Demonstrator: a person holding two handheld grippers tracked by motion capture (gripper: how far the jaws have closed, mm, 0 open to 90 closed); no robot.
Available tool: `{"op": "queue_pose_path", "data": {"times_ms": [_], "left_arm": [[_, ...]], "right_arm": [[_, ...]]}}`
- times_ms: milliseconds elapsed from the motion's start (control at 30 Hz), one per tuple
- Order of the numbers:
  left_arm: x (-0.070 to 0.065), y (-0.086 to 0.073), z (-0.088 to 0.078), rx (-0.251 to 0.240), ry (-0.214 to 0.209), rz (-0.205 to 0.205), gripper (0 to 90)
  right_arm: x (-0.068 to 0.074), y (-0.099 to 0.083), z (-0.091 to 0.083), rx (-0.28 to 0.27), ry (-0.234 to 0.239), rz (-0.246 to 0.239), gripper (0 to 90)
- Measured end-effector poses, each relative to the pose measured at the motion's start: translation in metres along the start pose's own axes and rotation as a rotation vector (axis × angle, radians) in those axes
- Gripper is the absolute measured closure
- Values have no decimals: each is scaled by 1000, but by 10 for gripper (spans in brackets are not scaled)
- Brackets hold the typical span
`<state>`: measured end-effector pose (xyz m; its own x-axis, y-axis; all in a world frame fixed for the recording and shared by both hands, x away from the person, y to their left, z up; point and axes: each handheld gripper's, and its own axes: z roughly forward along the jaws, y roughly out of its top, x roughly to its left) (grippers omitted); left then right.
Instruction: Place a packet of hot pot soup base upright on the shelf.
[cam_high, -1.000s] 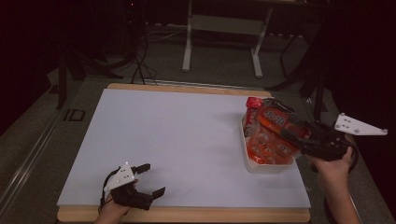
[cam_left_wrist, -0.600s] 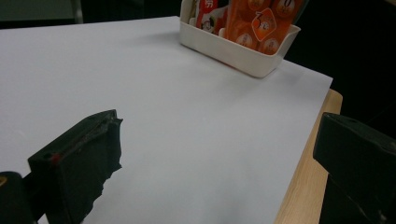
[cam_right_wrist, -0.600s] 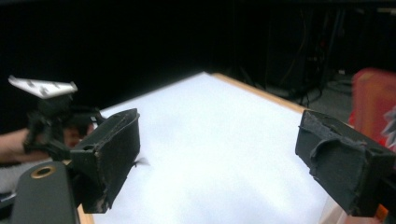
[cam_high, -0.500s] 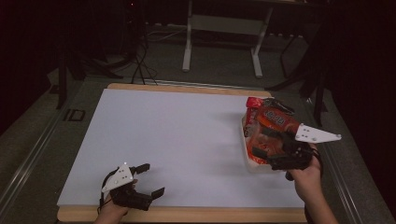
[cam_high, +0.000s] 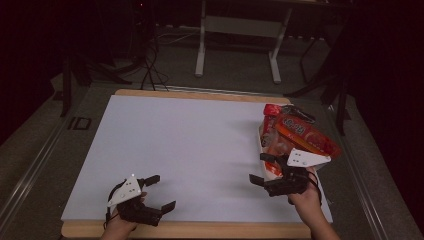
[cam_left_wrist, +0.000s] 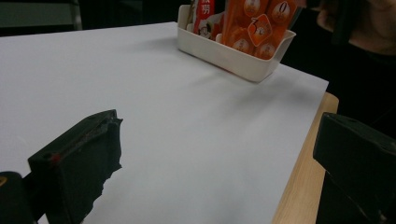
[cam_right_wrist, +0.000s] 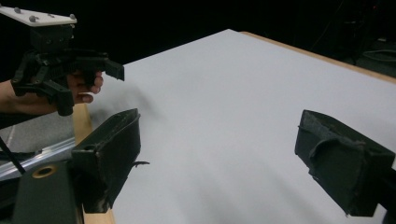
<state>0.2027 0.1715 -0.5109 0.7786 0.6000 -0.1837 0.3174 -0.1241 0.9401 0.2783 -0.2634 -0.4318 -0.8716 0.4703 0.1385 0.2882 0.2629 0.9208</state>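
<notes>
Two grippers sit over the white sheet (cam_high: 200, 150) on my side of the table (cam_high: 200, 231), and neither one holds anything. My right gripper (cam_high: 262, 170) is low over the sheet's near right part, jaws set wide apart with only bare white between them; they have just been opening, and nothing lies between them. Its jaw tips point left across the sheet, away from the tray. In the right gripper view I look along those two black jaws at plain sheet, and farther off I see my left hand (cam_right_wrist: 79, 91) with its gripper raised at the sheet's corner. The tray (cam_left_wrist: 233, 56), a shallow white one, stands on the sheet's right edge, just behind and beside my right gripper in the high view, apart from the jaws as far as I can tell. The snack packs (cam_high: 295, 132), red and orange, stand and lean in the tray, one long orange pack (cam_high: 310, 137) lying tilted across the top and sticking out past the right rim. My left gripper (cam_high: 159, 192) rests at the near left edge, jaws spread open and empty, well apart from the tray. In the left gripper view the tray shows far across the sheet, packs upright inside it.
</notes>
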Motion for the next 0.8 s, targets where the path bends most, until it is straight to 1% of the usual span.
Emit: {"op": "queue_pose_path", "data": {"times_ms": [33,100,133,233,467,533,700,800], "left_arm": [[0,0,0,0,2,3,16],[-1,0,0,0,0,4,16],[-1,0,0,0,0,4,16],[-1,0,-1,-2,0,5,16],[-2,-1,0,-1,0,9,16],[-2,0,-1,-3,1,9,16],[-2,-1,-2,-9,6,12,16],[-2,-2,-1,-4,7,16,16]], "right_arm": [[0,-2,1,-2,8,9,137],[0,-6,1,-7,1,18,136],[0,-6,1,-7,1,18,136],[0,-16,0,3,-4,18,137],[1,-34,-7,2,-5,32,138],[2,-38,-9,9,-21,22,139],[2,-46,-9,35,-11,30,140],[3,-48,-7,50,-5,22,140]]}}
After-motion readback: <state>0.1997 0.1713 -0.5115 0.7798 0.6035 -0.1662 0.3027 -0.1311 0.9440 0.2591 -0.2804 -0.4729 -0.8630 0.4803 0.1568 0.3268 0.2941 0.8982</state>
